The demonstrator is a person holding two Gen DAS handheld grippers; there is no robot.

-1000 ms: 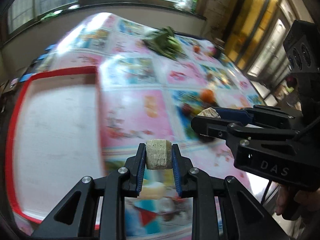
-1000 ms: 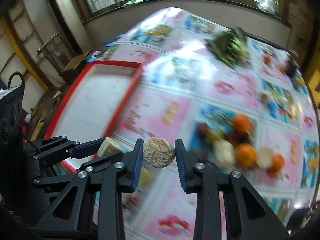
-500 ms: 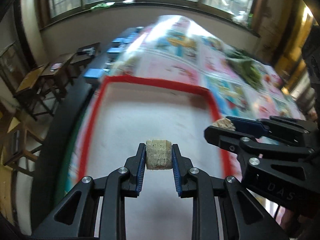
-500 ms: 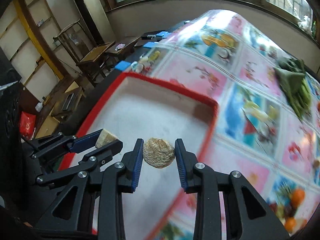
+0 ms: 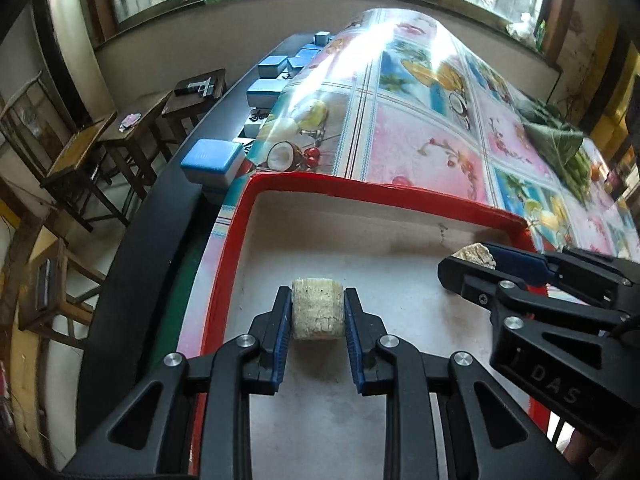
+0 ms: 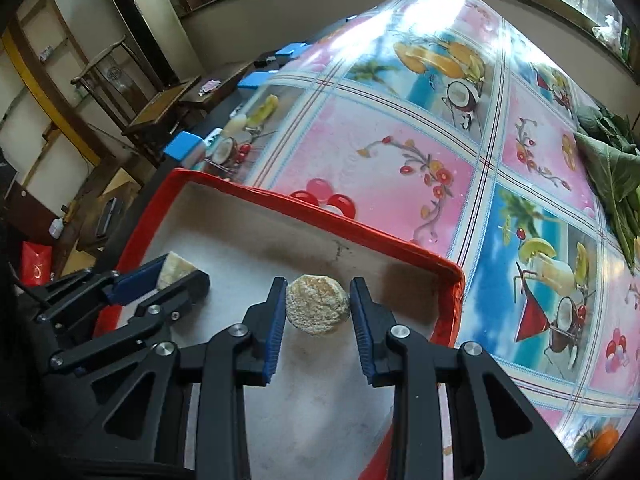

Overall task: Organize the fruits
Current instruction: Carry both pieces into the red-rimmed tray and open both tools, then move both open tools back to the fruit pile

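- A pale, rough-grained cylindrical chunk point(image 5: 318, 314) is gripped between the blue ribbed pads of the left gripper point(image 5: 317, 330), whose jaws are closed onto its flat sides
- A round, crumbly tan piece point(image 6: 317, 304) with faceted edges is seen between the jaws of the right gripper point(image 6: 318, 316); the left pad touches it, while a thin gap may remain at the right pad, so a firm hold cannot be confirmed
- Both pieces are positioned over the tray point(image 5: 360, 190), a shallow rectangular tray with a red rim and a dull white, slightly stained floor; whether either piece touches that floor cannot be told
- The tray is set on a glossy tablecloth point(image 6: 400, 152) printed with pink and blue fruit panels; leafy greens point(image 6: 612, 172) lie far beyond the tray's right side
- Blue-lidded boxes point(image 5: 212, 160) are lined up past the tray's far left corner, with wooden desks point(image 5: 132, 128) and windows behind
- Both grippers are angled downward over the tray, side by side
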